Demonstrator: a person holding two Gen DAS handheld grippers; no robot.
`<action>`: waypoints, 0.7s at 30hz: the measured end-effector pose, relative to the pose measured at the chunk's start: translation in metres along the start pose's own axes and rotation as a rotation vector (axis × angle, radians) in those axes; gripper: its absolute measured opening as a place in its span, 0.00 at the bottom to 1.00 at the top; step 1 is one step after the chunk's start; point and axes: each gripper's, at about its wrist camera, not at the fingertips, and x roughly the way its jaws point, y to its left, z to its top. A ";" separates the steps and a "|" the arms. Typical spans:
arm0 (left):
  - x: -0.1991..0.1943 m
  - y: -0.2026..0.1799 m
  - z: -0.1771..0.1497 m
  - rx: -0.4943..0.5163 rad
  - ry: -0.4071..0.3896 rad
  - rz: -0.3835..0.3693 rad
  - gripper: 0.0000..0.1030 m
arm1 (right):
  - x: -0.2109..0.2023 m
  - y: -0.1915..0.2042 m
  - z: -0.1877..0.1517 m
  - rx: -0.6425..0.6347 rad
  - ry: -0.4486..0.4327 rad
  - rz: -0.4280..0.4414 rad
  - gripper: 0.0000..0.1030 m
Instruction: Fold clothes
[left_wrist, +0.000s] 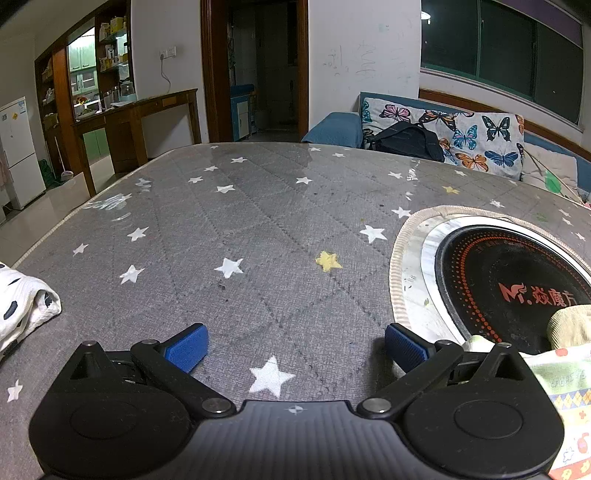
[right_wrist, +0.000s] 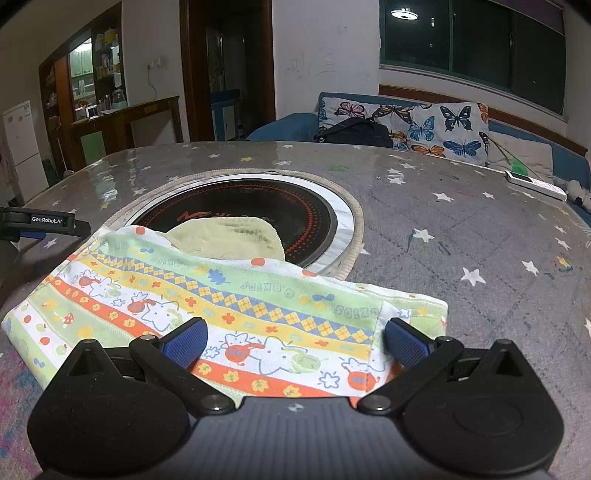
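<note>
— Near the table's front edge, right under the right gripper (right_wrist: 295, 341), lies the patterned garment (right_wrist: 229, 306): a small knit piece in orange, yellow and green bands, spread fairly flat, with its far part draped over the rim of the round cooktop (right_wrist: 258, 206) set into the table.

— How does it look to handle?

— Light and limp, by the look of it. It sags over the rim and shows soft wrinkles, so it should bend wherever it is lifted and keep no shape of its own. A pale yellow lining (right_wrist: 225, 236) shows at its far end, lying on the black glass. The glossy cover over the table (right_wrist: 480, 240) may let the cloth slide rather than fold if it is only pushed.

— Where should it be taken?

— Probably at a hem or corner. The right-hand edge (right_wrist: 413, 306) has a turned-back strip just beside the right finger, which looks like the handiest hold. A pinch there gathers little cloth.

— And the tools?

— The right gripper stands wide, its blue pads on either side of the cloth's near part, holding nothing. The left gripper (left_wrist: 295, 349) is also wide and empty, above bare star-printed table, with the garment's corner (left_wrist: 561, 373) just beside its right finger.

— Anything else close by?

— A white spotted cloth (left_wrist: 26, 306) sits at the left edge, well apart. A white remote-like object (right_wrist: 535, 184) lies near the far right corner, and a sofa with a butterfly cover (left_wrist: 461, 133) stands beyond the far edge.
</note>
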 end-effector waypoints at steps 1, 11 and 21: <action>0.000 0.001 0.000 0.000 0.000 0.000 1.00 | 0.000 0.000 0.000 0.000 0.000 0.000 1.00; 0.000 -0.006 0.001 0.002 -0.001 0.001 1.00 | 0.001 -0.004 0.001 -0.001 0.002 0.002 1.00; -0.001 -0.006 0.001 0.002 -0.001 0.001 1.00 | 0.001 -0.008 0.001 0.001 0.002 0.005 1.00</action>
